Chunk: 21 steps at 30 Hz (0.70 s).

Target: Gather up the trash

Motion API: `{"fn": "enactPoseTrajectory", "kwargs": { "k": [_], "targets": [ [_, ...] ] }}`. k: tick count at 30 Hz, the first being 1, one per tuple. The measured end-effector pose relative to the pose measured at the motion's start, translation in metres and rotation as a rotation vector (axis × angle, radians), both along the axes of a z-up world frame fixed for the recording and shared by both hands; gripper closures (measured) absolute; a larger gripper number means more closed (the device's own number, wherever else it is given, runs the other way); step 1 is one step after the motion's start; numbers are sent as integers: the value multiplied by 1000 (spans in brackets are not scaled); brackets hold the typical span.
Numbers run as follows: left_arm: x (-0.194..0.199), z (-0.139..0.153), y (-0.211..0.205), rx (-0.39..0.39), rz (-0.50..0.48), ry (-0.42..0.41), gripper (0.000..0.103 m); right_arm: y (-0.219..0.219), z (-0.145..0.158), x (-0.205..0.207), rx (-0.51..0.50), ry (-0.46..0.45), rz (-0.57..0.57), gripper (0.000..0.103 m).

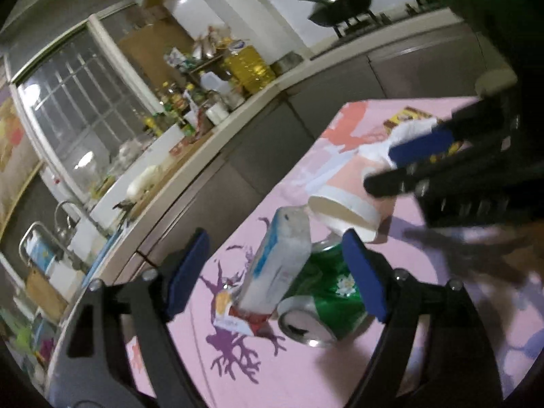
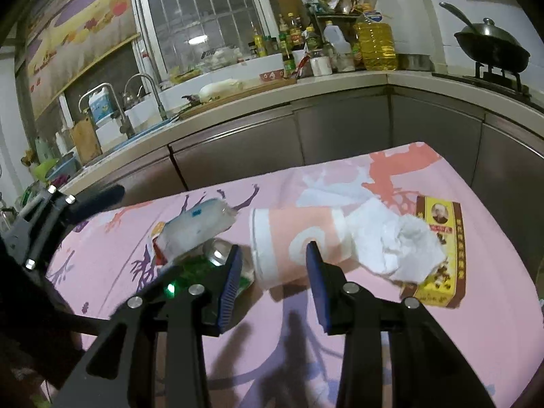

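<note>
On the pink tablecloth (image 2: 374, 357) lie a crushed green can (image 1: 323, 292), a clear plastic wrapper (image 1: 278, 258) leaning on it, a tipped pink-and-white paper cup (image 2: 292, 241), crumpled white tissue (image 2: 394, 241) and a yellow box (image 2: 442, 255). My left gripper (image 1: 272, 268) is open, its jaws around the wrapper and can. My right gripper (image 2: 275, 265) is open just in front of the paper cup (image 1: 343, 210). It shows at the right of the left wrist view (image 1: 401, 166). The wrapper (image 2: 197, 224), the can (image 2: 217, 255) and the left gripper's fingers (image 2: 98, 200) show in the right wrist view.
A kitchen counter (image 2: 272, 91) runs behind the table with a sink (image 2: 142, 112), bottles, a large oil jug (image 2: 375, 44) and a wok (image 2: 489, 51) on a stove. Grey cabinet doors (image 2: 340, 136) stand below it.
</note>
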<state>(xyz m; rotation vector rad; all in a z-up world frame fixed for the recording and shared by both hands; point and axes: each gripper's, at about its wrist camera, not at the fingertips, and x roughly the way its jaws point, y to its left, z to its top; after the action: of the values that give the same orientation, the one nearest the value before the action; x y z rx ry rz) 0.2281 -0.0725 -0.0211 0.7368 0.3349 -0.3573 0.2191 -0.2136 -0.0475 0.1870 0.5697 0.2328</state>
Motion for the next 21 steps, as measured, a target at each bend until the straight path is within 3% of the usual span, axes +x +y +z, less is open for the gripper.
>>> {"fn": "enactPoseTrajectory", "kwargs": {
  "k": [7,11,13,18,21],
  "targets": [
    [22,-22,4,95,-16,12,26,-7,3,13,-29,-15,10,65],
    [29,-35,4,140,-29,35,28,-47,1,29,121,28,-59,59],
    [33,-37,3,136,-42,67,35,-66,-4,40,200,75,-82,53],
    [39,-36,0,101,-62,121,74,-92,-14,71,326,177,-91,51],
    [42,-31,3,50,-67,178,95,-88,-15,86,365,216,-41,51]
  ]
}}
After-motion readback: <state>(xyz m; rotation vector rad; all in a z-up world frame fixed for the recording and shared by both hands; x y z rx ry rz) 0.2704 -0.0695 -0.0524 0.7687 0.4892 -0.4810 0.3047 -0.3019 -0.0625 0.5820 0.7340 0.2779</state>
